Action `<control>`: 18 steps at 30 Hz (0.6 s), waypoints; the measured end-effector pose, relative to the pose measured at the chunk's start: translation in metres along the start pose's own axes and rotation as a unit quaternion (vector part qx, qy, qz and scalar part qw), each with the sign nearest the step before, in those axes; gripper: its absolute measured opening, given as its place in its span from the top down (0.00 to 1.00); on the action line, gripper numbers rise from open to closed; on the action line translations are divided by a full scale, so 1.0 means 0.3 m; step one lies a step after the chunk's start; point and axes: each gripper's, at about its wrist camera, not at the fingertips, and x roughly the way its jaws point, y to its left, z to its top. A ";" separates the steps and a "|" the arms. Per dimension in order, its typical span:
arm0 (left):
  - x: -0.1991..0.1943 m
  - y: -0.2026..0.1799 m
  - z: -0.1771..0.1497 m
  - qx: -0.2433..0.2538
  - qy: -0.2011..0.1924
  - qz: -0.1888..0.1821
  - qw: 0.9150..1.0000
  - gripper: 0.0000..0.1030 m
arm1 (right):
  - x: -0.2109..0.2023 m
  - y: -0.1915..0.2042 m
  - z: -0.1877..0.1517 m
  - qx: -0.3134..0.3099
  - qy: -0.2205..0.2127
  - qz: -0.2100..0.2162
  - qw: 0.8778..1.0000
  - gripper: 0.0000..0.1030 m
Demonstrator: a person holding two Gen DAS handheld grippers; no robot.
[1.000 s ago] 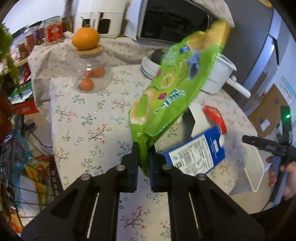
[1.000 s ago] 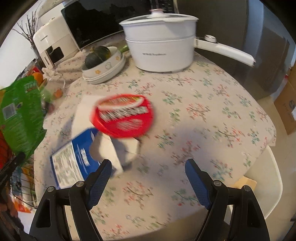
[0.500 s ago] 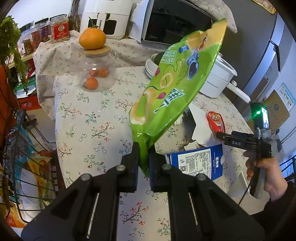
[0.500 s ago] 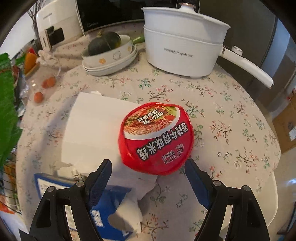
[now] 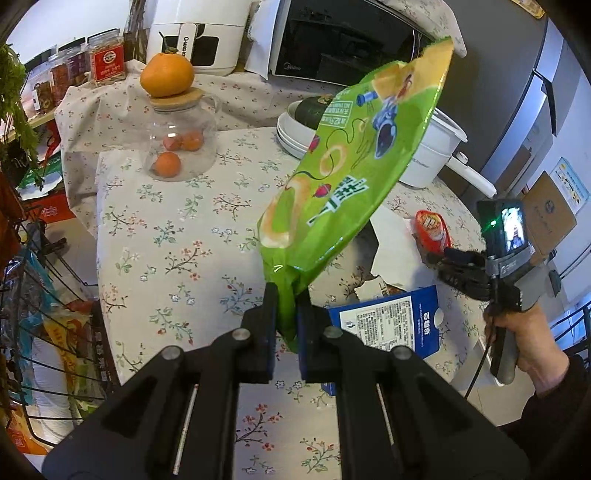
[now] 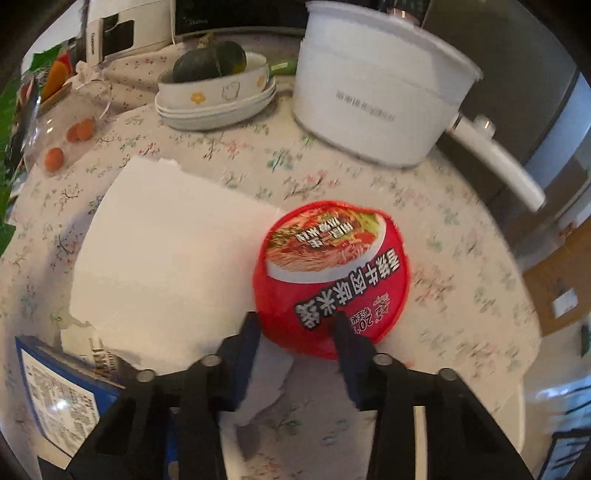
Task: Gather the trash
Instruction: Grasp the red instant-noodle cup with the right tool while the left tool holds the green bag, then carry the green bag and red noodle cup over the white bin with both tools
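Two pieces of trash are being picked up at once, and this is the grasping step for the second.

In the left wrist view, starting at upper left: jars with red labels (image 5: pixel 107 62) whose print is too small to read, then a white appliance (image 5: pixel 199 33) lettered CHANGHONG on its front, partly hidden by an orange (image 5: pixel 167 75) that sits on a glass jar's lid. At centre the left gripper (image 5: pixel 286 314) has its jaws pressed together on the bottom corner of the green snack bag (image 5: pixel 351 177), which stands up and leans toward the upper right, clear of the bench (image 5: pixel 166 258). Its large white characters are too skewed to read. At lower right lies a blue carton (image 5: pixel 384 325) with a white panel of small print.

In the right wrist view, the right gripper (image 6: pixel 295 332) sits at lower centre, its jaws closing around the near rim of the red noodle-bowl lid (image 6: pixel 332 280), which lies on the bench partly over a torn white sheet (image 6: pixel 166 258); whether the pads press it yet I cannot tell. The lid reads "20" beside Chinese characters. The white pot (image 6: pixel 376 92) at upper right bears faint lettering, illegible here.

Next, I judge, the lid needs a firm pinch on its thin edge, then a lift without dragging the sheet; the carton and sheet remain.
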 end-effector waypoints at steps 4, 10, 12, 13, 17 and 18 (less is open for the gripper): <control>-0.002 -0.013 0.000 0.003 -0.001 -0.001 1.000 0.90 | -0.046 -0.070 0.011 0.015 -0.018 0.001 1.000 0.79; -0.011 -0.032 0.006 0.006 -0.006 -0.008 1.000 0.90 | -0.122 -0.215 0.014 0.069 -0.030 0.022 0.997 0.83; -0.014 -0.038 0.009 0.007 -0.007 -0.010 1.000 0.90 | -0.148 -0.269 0.009 0.093 -0.027 0.037 0.995 0.83; -0.015 -0.040 0.010 0.007 -0.008 -0.011 1.000 0.90 | -0.158 -0.290 0.005 0.102 -0.025 0.041 0.994 0.83; -0.023 -0.065 0.014 0.007 -0.006 -0.030 1.000 0.90 | -0.200 -0.360 -0.021 0.131 -0.024 0.066 0.989 0.83; -0.025 -0.075 0.014 0.009 -0.006 -0.033 0.999 0.90 | -0.215 -0.377 -0.029 0.137 -0.025 0.073 0.988 0.83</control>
